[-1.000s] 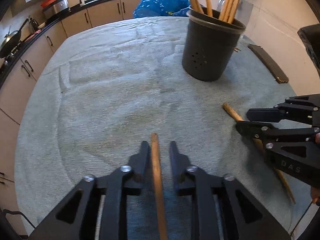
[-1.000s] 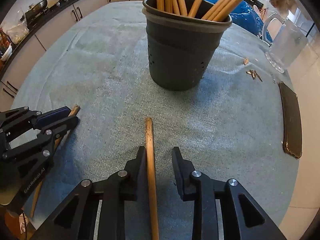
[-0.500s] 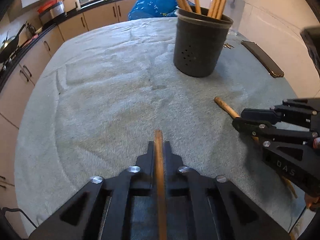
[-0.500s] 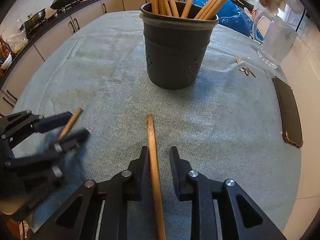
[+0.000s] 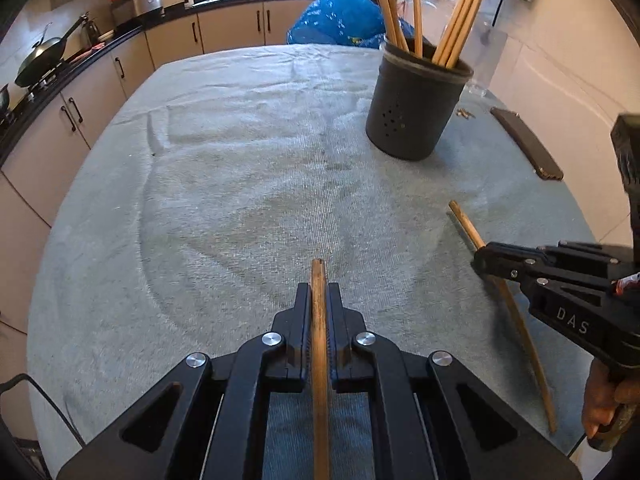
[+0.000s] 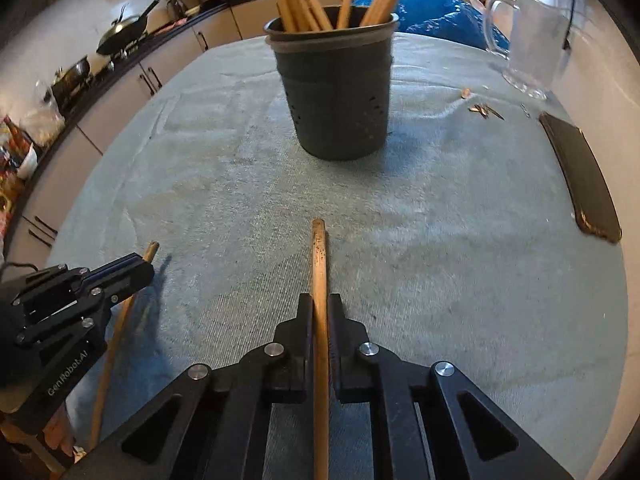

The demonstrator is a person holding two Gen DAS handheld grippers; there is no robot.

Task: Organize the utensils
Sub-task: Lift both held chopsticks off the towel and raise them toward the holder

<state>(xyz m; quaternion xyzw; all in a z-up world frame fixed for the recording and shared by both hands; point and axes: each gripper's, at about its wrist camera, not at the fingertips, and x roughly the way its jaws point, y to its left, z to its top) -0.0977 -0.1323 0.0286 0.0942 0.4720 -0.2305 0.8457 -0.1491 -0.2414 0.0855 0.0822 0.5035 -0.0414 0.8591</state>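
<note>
A dark grey utensil holder (image 5: 416, 108) with several wooden sticks stands on the towel-covered table; it also shows in the right wrist view (image 6: 334, 92). My left gripper (image 5: 319, 300) is shut on a wooden stick (image 5: 319, 280) and holds it above the towel. It also shows in the right wrist view (image 6: 138, 270), with its stick (image 6: 150, 249). My right gripper (image 6: 320, 310) is shut on a second wooden stick (image 6: 319, 252). It also shows in the left wrist view (image 5: 482, 258), with its stick (image 5: 466, 226).
A black phone (image 6: 580, 176) lies near the table's right edge, also in the left wrist view (image 5: 524, 142). A glass pitcher (image 6: 528, 44) and a blue bag (image 5: 340, 20) are behind the holder. Small crumbs (image 6: 486, 110) lie on the grey towel (image 5: 240, 184).
Both grippers have closed on their sticks, the left first, then the right. Both have lifted and drawn back from the holder, raising the sticks off the towel.
</note>
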